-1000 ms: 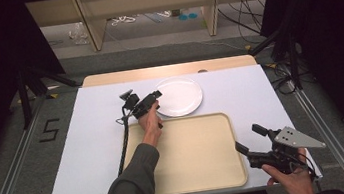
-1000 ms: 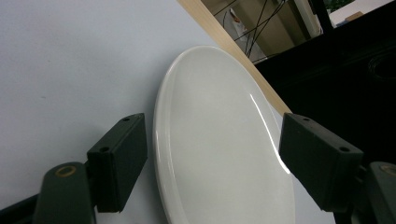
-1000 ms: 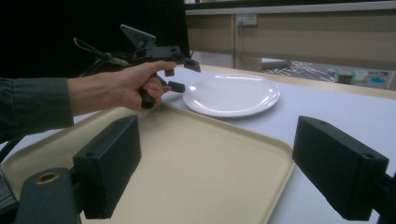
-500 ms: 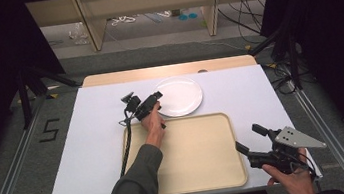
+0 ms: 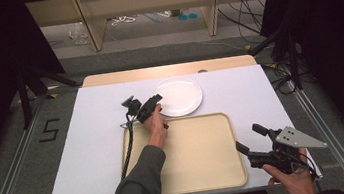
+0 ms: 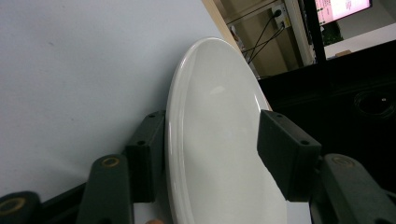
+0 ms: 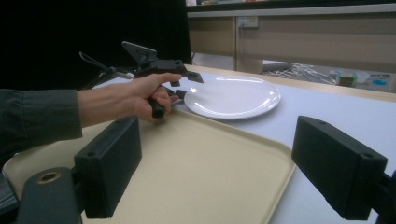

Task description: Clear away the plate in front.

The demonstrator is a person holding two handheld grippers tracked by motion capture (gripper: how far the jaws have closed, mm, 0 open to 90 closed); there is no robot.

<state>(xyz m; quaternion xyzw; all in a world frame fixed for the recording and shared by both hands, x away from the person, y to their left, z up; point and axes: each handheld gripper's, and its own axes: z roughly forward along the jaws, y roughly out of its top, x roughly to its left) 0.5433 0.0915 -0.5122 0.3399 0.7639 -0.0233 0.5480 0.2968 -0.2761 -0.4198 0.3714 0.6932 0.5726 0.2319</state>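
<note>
1. Nothing big has shifted vs a second ago: left gripper [image 5: 155,105] sits at the plate's near-left rim as before, maybe slightly deeper onto it; right gripper [image 5: 250,140] parked in the same spot.
2. Table [image 5: 89,133]: flat white top, matte, with a strip of pale wood along the far edge.
3. Tray [image 5: 202,148]: beige, rectangular, rounded corners, low raised lip, smooth plastic look. Empty. Sits at the near middle of the table; its far edge is just beside the plate.
4. Plate [image 5: 179,95]: round, white, glossy, shallow, looks ceramic. Flat on the table just beyond the tray's far-left part.
5. Key relation: plate lies directly ahead of the left gripper, rim between its jaws. Left gripper view shows one jaw under the rim, one over the plate [image 6: 219,140], with a gap on the upper side, so jaws are spread, not yet clamped. Tray is right behind that hand, toward the person.
6. Left hand [image 5: 156,129] is the nearer one by far; it reaches across the tray's far-left corner.
7. Right gripper: jaws spread, holding nothing, hovers at the tray's near-right corner, well apart from the plate, pointing toward it across the tray.
8. Judgement: next step is likely a pinch on the rim. The glossy rim could slip.
</note>
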